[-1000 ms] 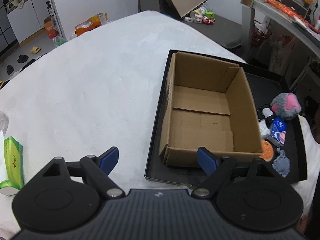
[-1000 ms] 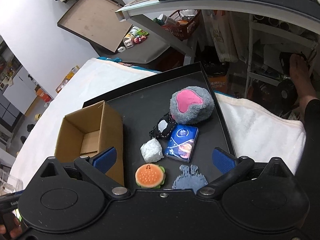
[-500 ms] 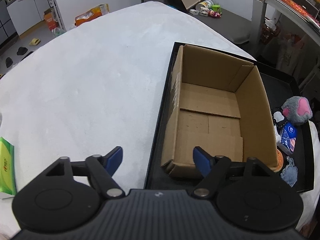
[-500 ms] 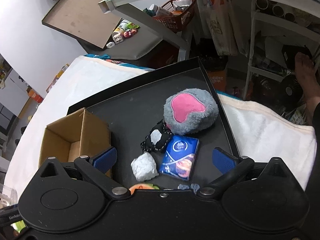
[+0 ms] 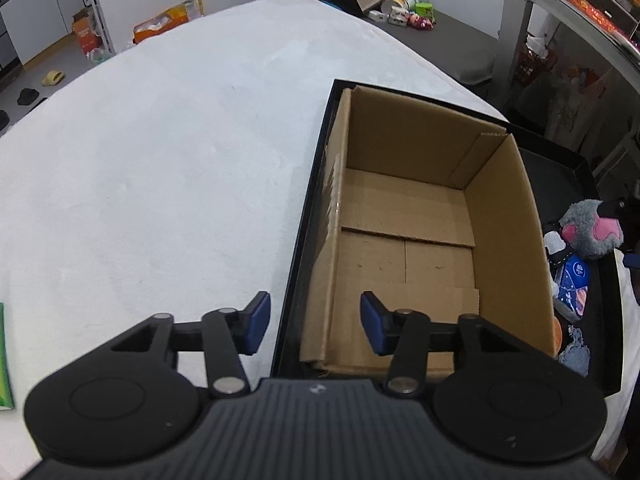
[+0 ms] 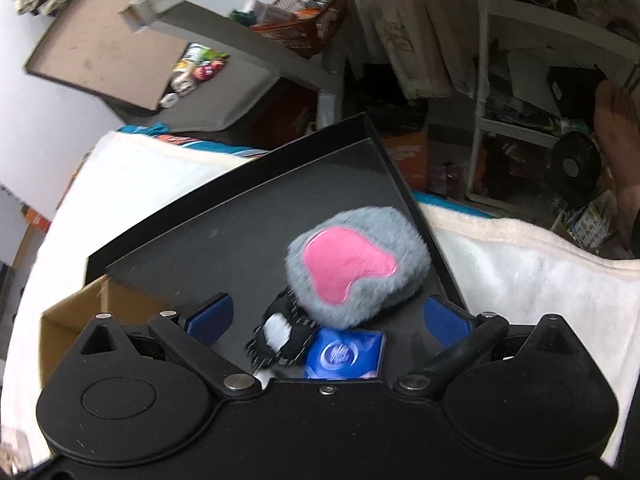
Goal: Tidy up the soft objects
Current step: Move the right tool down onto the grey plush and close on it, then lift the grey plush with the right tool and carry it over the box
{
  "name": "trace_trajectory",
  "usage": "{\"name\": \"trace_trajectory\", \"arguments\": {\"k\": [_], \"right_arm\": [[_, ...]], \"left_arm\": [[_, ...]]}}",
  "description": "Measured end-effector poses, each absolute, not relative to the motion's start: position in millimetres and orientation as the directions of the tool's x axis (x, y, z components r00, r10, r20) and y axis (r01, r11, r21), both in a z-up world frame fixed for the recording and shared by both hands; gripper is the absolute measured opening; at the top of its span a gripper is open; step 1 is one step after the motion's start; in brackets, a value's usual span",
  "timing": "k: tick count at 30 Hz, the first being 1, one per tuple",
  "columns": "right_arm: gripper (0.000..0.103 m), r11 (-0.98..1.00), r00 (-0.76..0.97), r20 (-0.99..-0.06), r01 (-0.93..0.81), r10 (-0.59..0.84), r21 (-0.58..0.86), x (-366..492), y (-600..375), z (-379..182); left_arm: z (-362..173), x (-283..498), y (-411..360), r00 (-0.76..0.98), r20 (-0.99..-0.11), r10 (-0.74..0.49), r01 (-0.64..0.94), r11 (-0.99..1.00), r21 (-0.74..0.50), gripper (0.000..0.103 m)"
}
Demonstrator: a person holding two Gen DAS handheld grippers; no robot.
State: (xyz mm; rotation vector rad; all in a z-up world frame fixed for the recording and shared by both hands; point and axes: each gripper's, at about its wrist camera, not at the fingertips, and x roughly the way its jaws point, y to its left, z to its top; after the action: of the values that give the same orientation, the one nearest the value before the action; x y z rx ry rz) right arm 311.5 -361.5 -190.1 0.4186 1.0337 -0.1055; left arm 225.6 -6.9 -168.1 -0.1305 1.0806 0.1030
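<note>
An empty open cardboard box (image 5: 404,236) stands at the left end of a black tray (image 5: 304,220). My left gripper (image 5: 315,322) hovers over the box's near left corner. Its jaws are closing, with the box's left wall and the tray rim between them, and the pads (image 5: 258,322) stand apart from the cardboard. A grey plush with a pink patch (image 6: 352,264) lies on the tray (image 6: 240,208). My right gripper (image 6: 328,318) is open just short of it, one pad on either side. A black-and-white soft piece (image 6: 280,332) and a blue tissue pack (image 6: 344,354) lie under that gripper.
The tray rests on a table covered in white cloth (image 5: 160,160). An orange burger toy (image 5: 558,334) and a blue-grey flat piece (image 5: 576,354) lie at the tray's near right. A green pack (image 5: 4,356) is at the far left. Cluttered shelves (image 6: 520,80) and a person's foot (image 6: 616,120) lie beyond the table.
The left gripper came closer to the box corner and its jaws narrowed around the left wall. The right gripper dropped toward the plush; the burger toy and a white ball slid out of its view.
</note>
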Motion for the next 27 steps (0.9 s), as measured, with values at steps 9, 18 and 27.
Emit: {"name": "trace_trajectory", "arguments": {"k": [9,18,27], "right_arm": [[0.103,0.891,0.495,-0.867,0.364,0.062,0.272,335,-374,-213],[0.103,0.898,0.494,-0.869,0.370,0.027,0.238,358,-368,-220],[0.076,0.921,0.438,-0.898,0.363,-0.036,0.141,358,-356,-226]], "left_arm": [[-179,233,-7,0.450,-0.893,-0.006,-0.136,0.988,-0.075,0.030],[-176,238,-9,0.465,-0.885,-0.009,-0.133,0.988,-0.080,0.022],[-178,239,-6,0.455,-0.890,0.013,-0.171,0.983,-0.073,0.016]]}}
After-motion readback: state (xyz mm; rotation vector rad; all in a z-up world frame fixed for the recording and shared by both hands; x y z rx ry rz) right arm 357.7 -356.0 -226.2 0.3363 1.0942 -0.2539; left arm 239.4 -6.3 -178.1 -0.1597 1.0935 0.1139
